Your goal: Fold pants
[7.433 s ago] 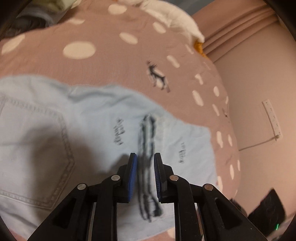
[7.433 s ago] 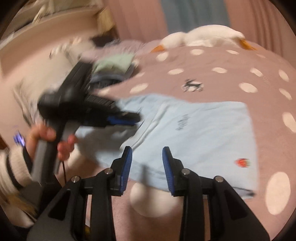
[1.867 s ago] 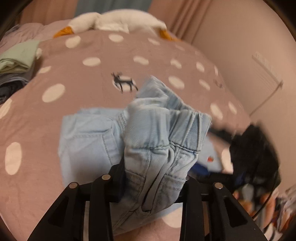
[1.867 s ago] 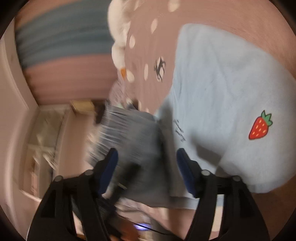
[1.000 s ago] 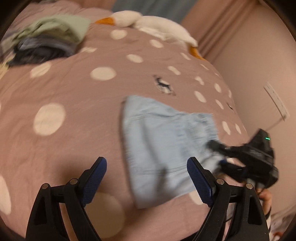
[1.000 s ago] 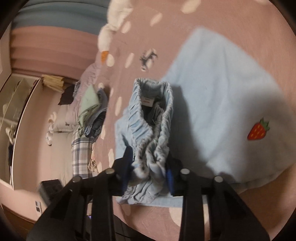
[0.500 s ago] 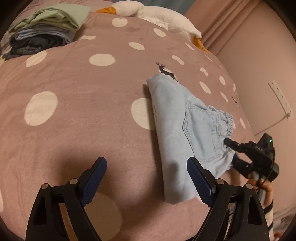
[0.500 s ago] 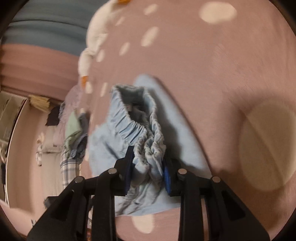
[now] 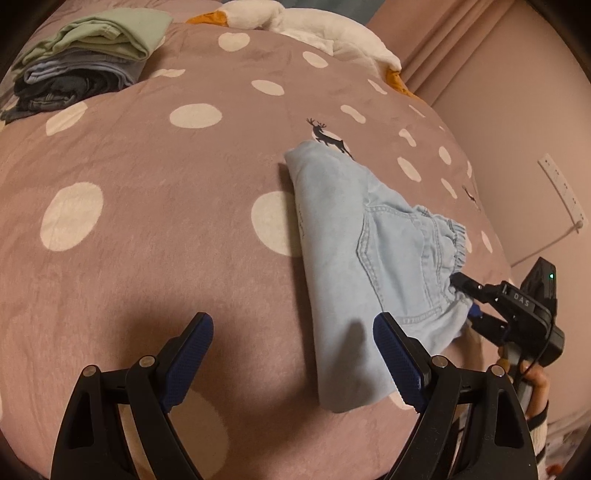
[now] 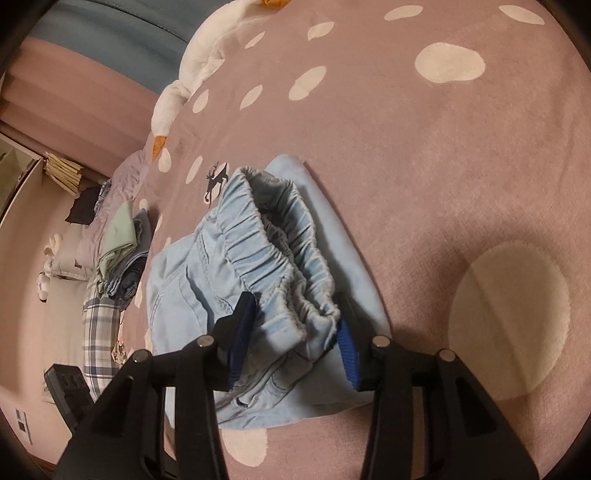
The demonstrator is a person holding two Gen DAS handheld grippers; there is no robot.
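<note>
— Where are the folded light-blue denim pants lying?
— On the pink polka-dot bed; the right gripper fingers are spreading around the elastic waistband, while the left gripper is hovering wide apart, empty.

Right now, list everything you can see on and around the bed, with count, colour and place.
pants: one, light blue denim, folded on the blanket
blanket: one, mauve with cream dots, covering the bed
clothes stack: one, green on top, blue and dark below, far left corner
goose toy: one, white with orange beak, far edge
left gripper: fingers wide open, nothing between
right gripper: fingers opening, waistband between
hand: one, holding the right gripper's handle
</note>
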